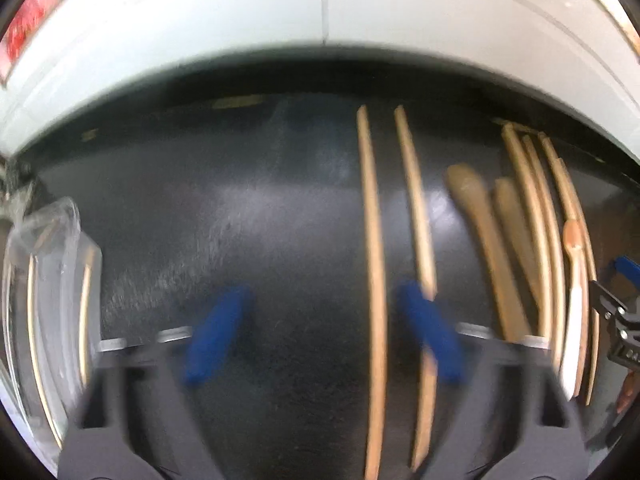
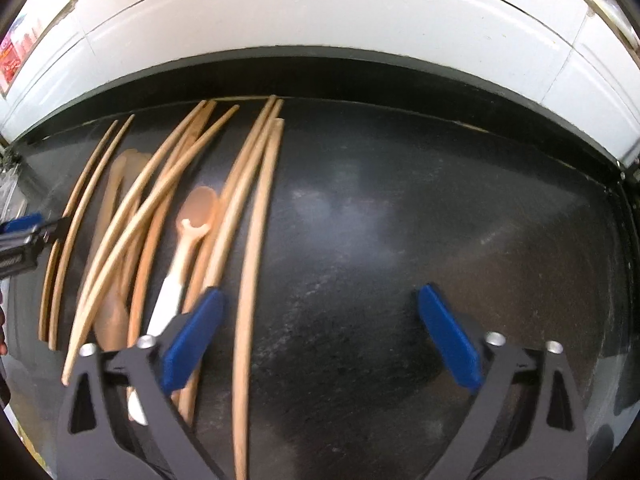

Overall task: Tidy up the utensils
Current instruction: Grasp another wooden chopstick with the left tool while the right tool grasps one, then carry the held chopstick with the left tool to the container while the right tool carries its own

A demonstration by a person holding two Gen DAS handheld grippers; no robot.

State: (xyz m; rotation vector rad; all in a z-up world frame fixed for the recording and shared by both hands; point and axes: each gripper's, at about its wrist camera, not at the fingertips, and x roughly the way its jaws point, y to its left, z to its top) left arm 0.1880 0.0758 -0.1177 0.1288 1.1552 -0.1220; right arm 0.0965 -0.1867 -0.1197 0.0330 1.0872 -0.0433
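Observation:
Several wooden chopsticks lie on a black tabletop. In the left wrist view two chopsticks (image 1: 374, 280) lie side by side, one between the fingers of my open left gripper (image 1: 324, 332), the other under its right fingertip (image 1: 428, 332). Wooden spoons (image 1: 480, 224) and more chopsticks lie to the right. In the right wrist view my right gripper (image 2: 320, 340) is open and empty; a chopstick (image 2: 250, 280) runs between its fingers. A pink spoon with a white handle (image 2: 188, 240) lies in the chopstick pile (image 2: 152, 208) to its left.
A clear glass container (image 1: 44, 300) holding chopsticks stands at the left edge of the left wrist view. A white tiled wall (image 2: 320, 12) runs behind the tabletop (image 2: 440, 220). Each gripper shows at the edge of the other's view.

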